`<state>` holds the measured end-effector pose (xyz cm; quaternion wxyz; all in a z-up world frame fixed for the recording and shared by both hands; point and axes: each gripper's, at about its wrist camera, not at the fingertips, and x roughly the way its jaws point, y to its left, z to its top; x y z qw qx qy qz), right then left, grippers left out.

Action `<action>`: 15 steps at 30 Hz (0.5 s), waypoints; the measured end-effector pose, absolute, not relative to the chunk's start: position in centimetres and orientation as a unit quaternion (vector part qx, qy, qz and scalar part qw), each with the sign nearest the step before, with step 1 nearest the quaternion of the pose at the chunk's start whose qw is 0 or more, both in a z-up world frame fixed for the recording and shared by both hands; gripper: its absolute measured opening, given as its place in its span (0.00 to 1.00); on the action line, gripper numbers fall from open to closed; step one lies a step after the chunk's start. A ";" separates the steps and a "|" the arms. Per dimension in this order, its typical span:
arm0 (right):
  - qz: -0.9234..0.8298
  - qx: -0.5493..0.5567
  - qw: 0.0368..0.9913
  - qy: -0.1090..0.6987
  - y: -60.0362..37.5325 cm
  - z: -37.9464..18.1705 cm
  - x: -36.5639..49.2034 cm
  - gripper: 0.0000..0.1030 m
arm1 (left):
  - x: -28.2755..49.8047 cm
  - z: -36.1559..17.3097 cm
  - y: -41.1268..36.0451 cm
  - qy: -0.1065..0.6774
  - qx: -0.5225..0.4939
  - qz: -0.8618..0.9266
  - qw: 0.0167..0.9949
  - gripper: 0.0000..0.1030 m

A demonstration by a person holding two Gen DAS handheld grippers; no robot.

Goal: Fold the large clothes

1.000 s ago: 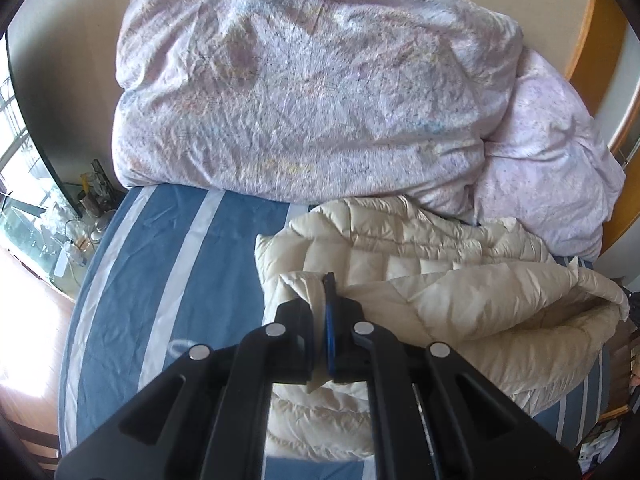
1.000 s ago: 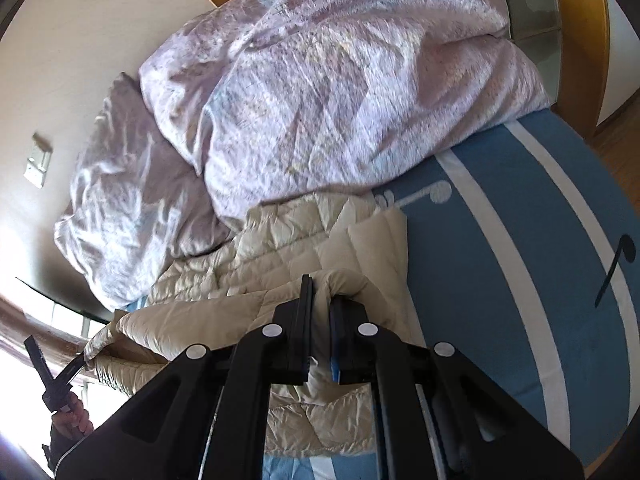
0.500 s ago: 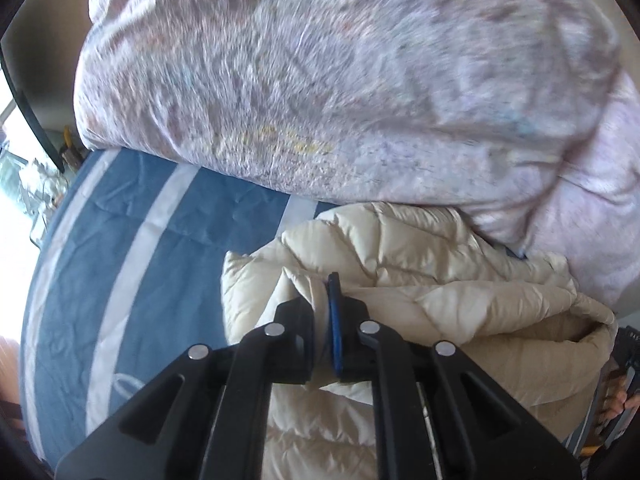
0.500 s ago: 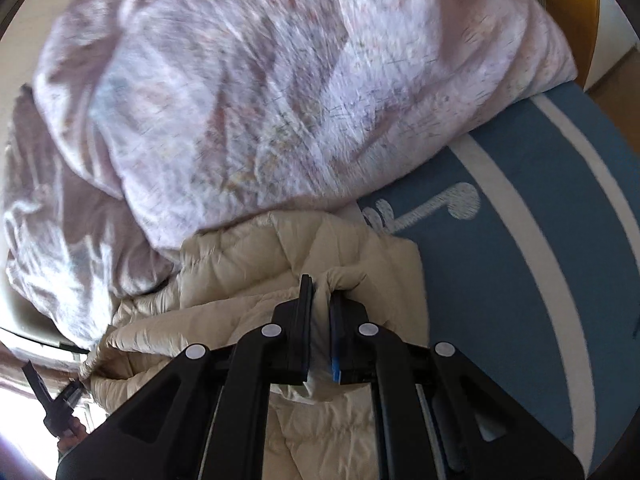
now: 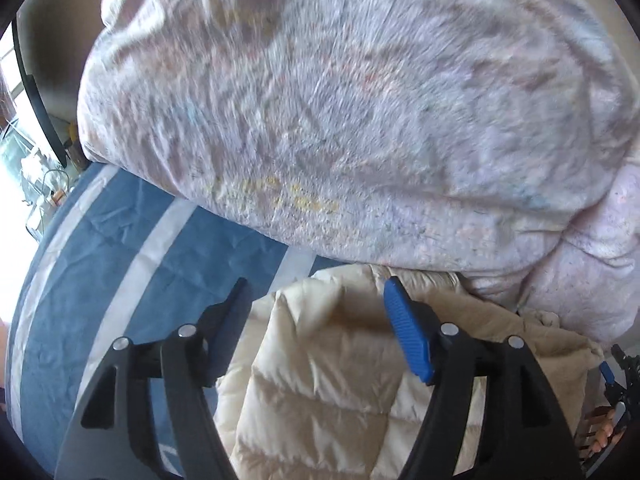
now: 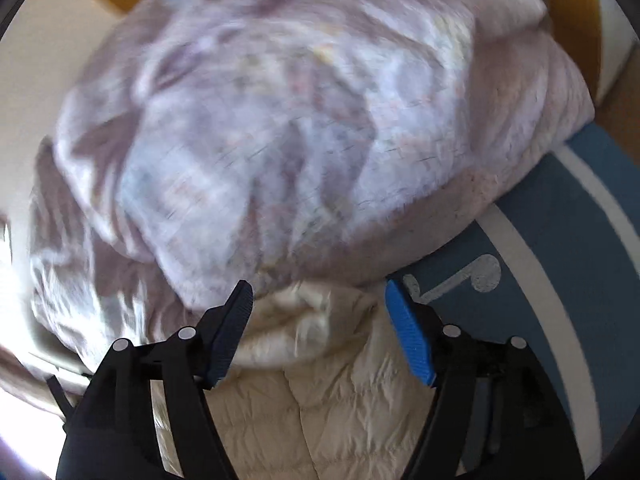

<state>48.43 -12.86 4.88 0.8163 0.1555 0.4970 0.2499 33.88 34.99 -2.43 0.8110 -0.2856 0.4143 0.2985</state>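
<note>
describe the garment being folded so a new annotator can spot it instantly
Start at the bed's blue sheet with white stripes, then find the big crumpled lilac duvet heaped at its far end. Lying against the duvet's near edge is the cream puffer jacket: the only quilted, stitched-channel item, plain cream, unlike the printed lilac bedding and blue sheet.

Both grippers' fingers [image 5: 408, 340] released the jacket [image 5: 320, 380], opening.

We are seeing daylight flooding in from the left edge of both views, blowing out to white. Motion blur is smearing the crumpled pale lilac printed duvet [image 5: 360, 120] [image 6: 300, 128], worst in the right wrist view. Fisheye distortion is bending the blue white-striped bedsheet [image 5: 120, 248] [image 6: 560, 240]; corners are vignetting black.
</note>
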 end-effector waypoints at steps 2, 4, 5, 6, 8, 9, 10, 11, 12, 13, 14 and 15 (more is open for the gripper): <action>0.267 0.108 0.822 0.491 -11.8 4.7 46.2 0.68 | 32.5 -2.2 33.5 0.405 -0.272 0.302 0.819 0.68; 0.281 0.064 0.826 0.484 -10.5 4.1 44.0 0.68 | 31.7 -2.2 32.0 0.399 -0.259 0.307 0.824 0.71; 0.285 0.043 0.829 0.479 -9.7 3.8 43.3 0.68 | 31.2 -2.5 30.9 0.395 -0.249 0.311 0.828 0.71; 0.286 0.014 0.833 0.473 -8.8 3.4 42.5 0.67 | 31.1 -2.9 30.3 0.396 -0.241 0.312 0.829 0.71; 0.277 -0.017 0.840 0.467 -7.5 2.7 42.2 0.67 | 31.4 -4.1 29.0 0.407 -0.224 0.313 0.829 0.72; 0.269 -0.028 0.845 0.462 -7.0 2.4 42.3 0.67 | 31.7 -4.7 28.7 0.413 -0.221 0.311 0.827 0.71; 0.262 -0.035 0.850 0.456 -6.9 2.3 42.3 0.67 | 31.9 -5.1 28.5 0.416 -0.218 0.311 0.826 0.71; 0.250 -0.045 0.856 0.450 -6.7 2.0 42.6 0.67 | 32.5 -5.5 28.2 0.418 -0.210 0.315 0.825 0.71; 0.240 -0.053 0.860 0.448 -6.7 1.7 43.1 0.67 | 32.8 -5.9 28.0 0.419 -0.203 0.318 0.825 0.71; 0.234 -0.058 0.861 0.449 -6.5 1.4 43.3 0.67 | 33.2 -6.1 28.0 0.422 -0.198 0.321 0.825 0.71; 0.228 -0.064 0.862 0.449 -6.4 1.1 43.6 0.67 | 33.7 -6.5 28.0 0.424 -0.195 0.324 0.823 0.72; 0.219 -0.073 0.863 0.449 -6.3 0.6 43.9 0.67 | 34.0 -6.7 28.1 0.426 -0.193 0.325 0.822 0.71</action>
